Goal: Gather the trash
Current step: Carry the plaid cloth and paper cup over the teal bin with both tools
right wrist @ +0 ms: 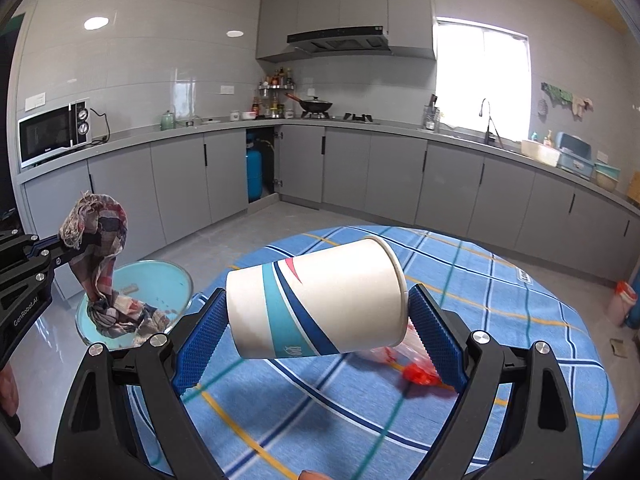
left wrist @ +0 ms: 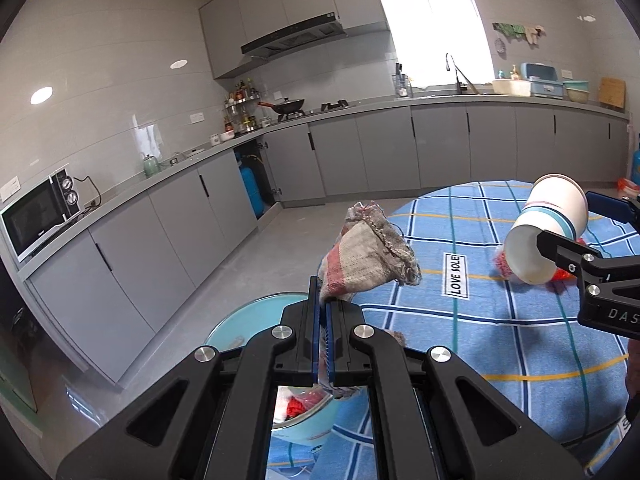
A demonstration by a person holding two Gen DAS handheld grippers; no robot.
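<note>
Checked bench in grey kitchen; bin beside it. Left jaws clamp rag; right jaws hold cup.

A home kitchen: grey cabinets, microwave, range hood, wok, sink tap.

Grey kitchen cabinets, microwave, wok, blue gas cylinder.

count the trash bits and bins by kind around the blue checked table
White paper cup with blue stripes, in the right gripper: 1
Faded striped cloth rag, in the left gripper: 1
Red-and-clear plastic wrapper on the table: 1
Light blue round bin: 1
Total: 4
</note>
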